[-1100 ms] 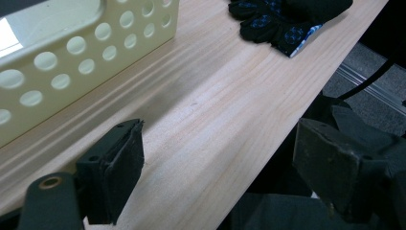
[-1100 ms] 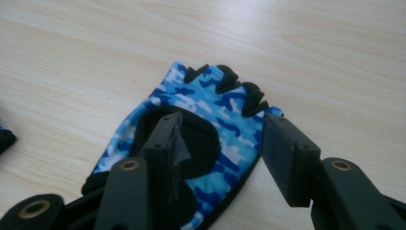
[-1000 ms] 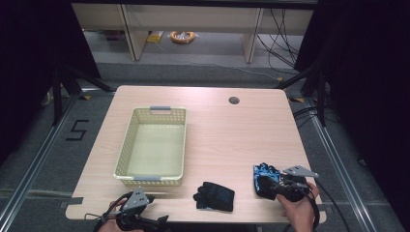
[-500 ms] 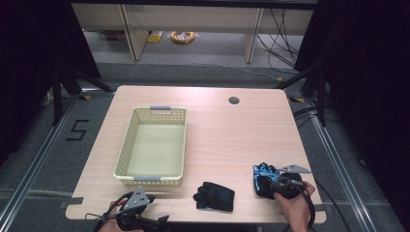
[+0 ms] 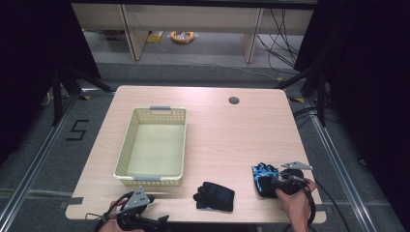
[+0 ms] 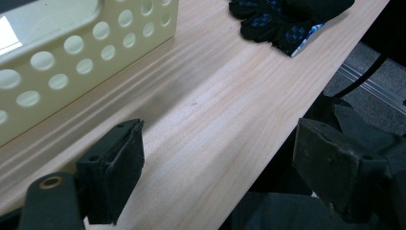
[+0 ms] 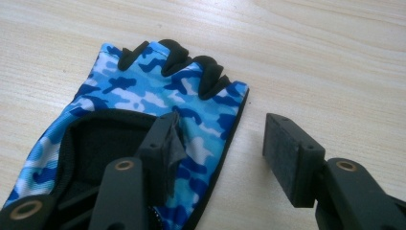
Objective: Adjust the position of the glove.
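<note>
A blue camouflage fingerless glove (image 5: 262, 175) lies flat near the table's front right. In the right gripper view the glove (image 7: 143, 100) has its cuff toward me. My right gripper (image 7: 222, 139) is open over it: one jaw rests above the fabric, the other above bare wood, and the glove's edge lies between them unpressed. These jaws have just been opening. A black glove (image 5: 215, 195) lies at front centre, also far off in the left gripper view (image 6: 282, 19). My left gripper (image 6: 220, 163) hangs open and empty at the front left edge (image 5: 147, 200).
A cream perforated basket (image 5: 126, 145) stands empty left of centre, and its wall (image 6: 72, 52) is close to the left gripper. A round cable hole (image 5: 234, 100) sits at the back of the wooden table (image 5: 227, 135). Floor rails run along both sides.
The right hand has shifted only slightly at the blue glove. The left hand, basket and black glove stay where they were.
</note>
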Available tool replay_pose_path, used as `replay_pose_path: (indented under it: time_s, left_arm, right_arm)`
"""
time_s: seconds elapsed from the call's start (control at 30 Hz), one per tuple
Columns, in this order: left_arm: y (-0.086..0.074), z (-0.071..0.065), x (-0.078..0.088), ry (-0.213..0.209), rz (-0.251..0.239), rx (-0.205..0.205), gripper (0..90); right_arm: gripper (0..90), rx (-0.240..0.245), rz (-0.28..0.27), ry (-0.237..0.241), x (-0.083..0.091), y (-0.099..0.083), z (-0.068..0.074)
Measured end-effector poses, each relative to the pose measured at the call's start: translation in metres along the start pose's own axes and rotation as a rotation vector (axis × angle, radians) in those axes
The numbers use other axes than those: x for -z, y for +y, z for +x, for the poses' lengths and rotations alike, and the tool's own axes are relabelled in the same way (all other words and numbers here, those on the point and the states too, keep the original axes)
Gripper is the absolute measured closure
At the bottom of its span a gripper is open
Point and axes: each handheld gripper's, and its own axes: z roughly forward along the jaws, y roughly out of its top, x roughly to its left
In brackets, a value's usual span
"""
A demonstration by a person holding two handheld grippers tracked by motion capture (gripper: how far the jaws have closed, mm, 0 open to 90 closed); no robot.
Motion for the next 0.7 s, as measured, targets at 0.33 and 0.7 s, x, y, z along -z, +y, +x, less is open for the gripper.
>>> replay_pose_path:
  time_s: [0.33, 0.7]
  left_arm:
    - [-0.001, 0.0, -0.001, -0.007, 0.019, 0.006, 17.8]
    - [0.001, -0.001, -0.001, -0.015, 0.007, 0.026, 18.2]
  right_arm:
    - [74.4, 0.05, -0.021, 0.065, 0.0, 0.0, -0.003]
    - [87.9, 0.139, -0.088, 0.178, 0.002, 0.008, -0.011]
